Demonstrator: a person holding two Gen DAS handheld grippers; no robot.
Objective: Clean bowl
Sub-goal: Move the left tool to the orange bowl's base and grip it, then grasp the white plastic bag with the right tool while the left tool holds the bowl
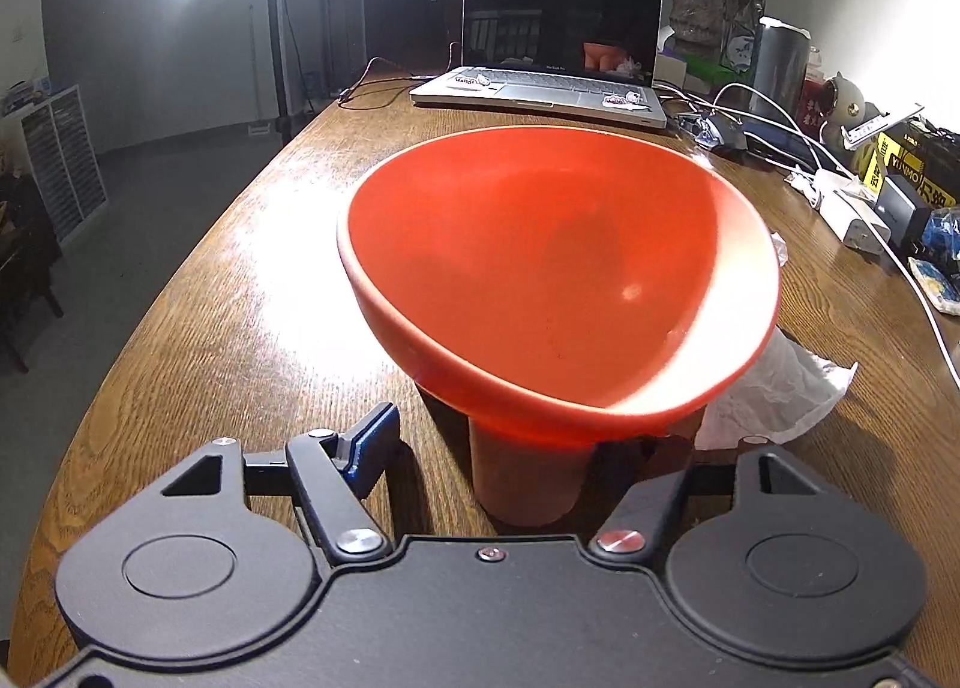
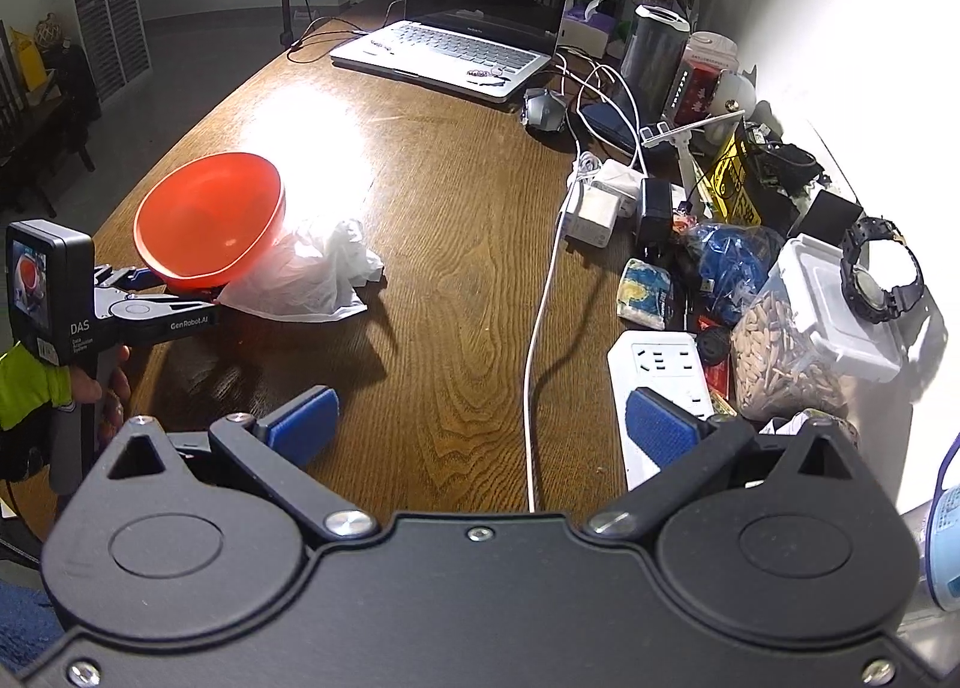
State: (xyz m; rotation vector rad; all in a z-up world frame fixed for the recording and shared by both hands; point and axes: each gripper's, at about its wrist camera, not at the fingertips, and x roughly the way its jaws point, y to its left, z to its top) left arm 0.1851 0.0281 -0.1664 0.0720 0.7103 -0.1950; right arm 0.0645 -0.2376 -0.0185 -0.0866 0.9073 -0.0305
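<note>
An orange bowl (image 1: pixel 558 280) fills the left wrist view, tilted with its opening toward the camera. Its foot sits between the fingers of my left gripper (image 1: pixel 516 448), which is shut on it and holds it off the wooden table (image 1: pixel 240 292). In the right wrist view the bowl (image 2: pixel 210 214) shows at the left, held by the left gripper (image 2: pixel 174 292). A crumpled white tissue (image 2: pixel 318 274) lies on the table beside the bowl; it also shows in the left wrist view (image 1: pixel 774 394). My right gripper (image 2: pixel 480 430) is open and empty, above the table to the right of the tissue.
An open laptop (image 2: pixel 468 16) stands at the far end of the table. Along the right edge lie a white cable (image 2: pixel 540 316), chargers (image 2: pixel 600 208), a power strip (image 2: pixel 660 388), a plastic box (image 2: pixel 810 340) with a watch on it, and other clutter.
</note>
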